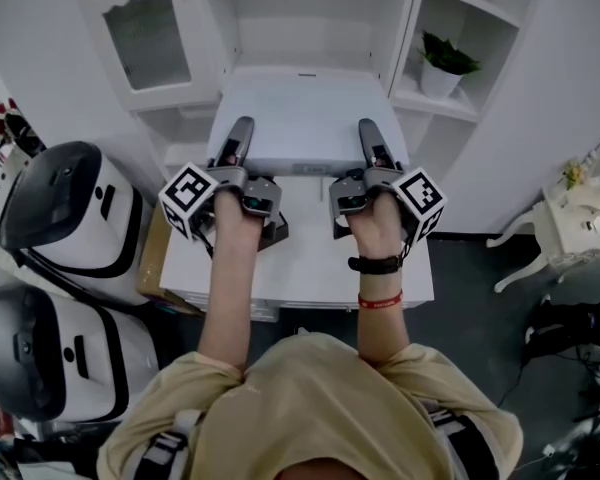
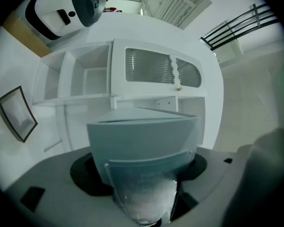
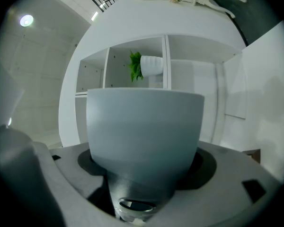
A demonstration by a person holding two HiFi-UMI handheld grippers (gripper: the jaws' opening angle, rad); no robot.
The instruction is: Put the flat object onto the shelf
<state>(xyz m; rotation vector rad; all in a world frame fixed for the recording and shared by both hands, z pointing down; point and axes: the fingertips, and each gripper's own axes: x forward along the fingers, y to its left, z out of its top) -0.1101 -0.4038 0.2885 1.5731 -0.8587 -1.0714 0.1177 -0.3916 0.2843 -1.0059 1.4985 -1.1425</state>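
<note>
Nearest: beige shirt [image 1: 310, 398] at the bottom edge, both forearms stretched forward. Black watch [image 1: 377, 264] and red band [image 1: 380, 301] on the right wrist.

Next out: left gripper [image 1: 242, 133] and right gripper [image 1: 368, 133], side by side and pointing away from the body. Marker cubes on the outer sides, one on the left [image 1: 190, 198] and one on the right [image 1: 422, 198].

Left gripper view: jaws set wide and clamped on the flat object [image 2: 142, 141], a pale slab filling the gap, translucent pad pressed against it. Right gripper view: same, jaws wide and closed on the flat object [image 3: 142, 131], nothing else between them.

Head view: flat object [image 1: 302, 128], white and rectangular, gripped along its left and right edges. Held over the far edge of the white table [image 1: 300, 278], just in front of the shelf unit [image 1: 310, 18] at its open middle compartment. Not yet on any shelf. Contact with the table: cannot tell from above.

Left of the table: brown cardboard box [image 1: 152, 263] and two white-and-black machines [image 1: 65, 213].

Farthest: glass door [image 1: 145, 38] on the unit's left and a potted plant [image 1: 443, 65] in its right compartment.
</note>
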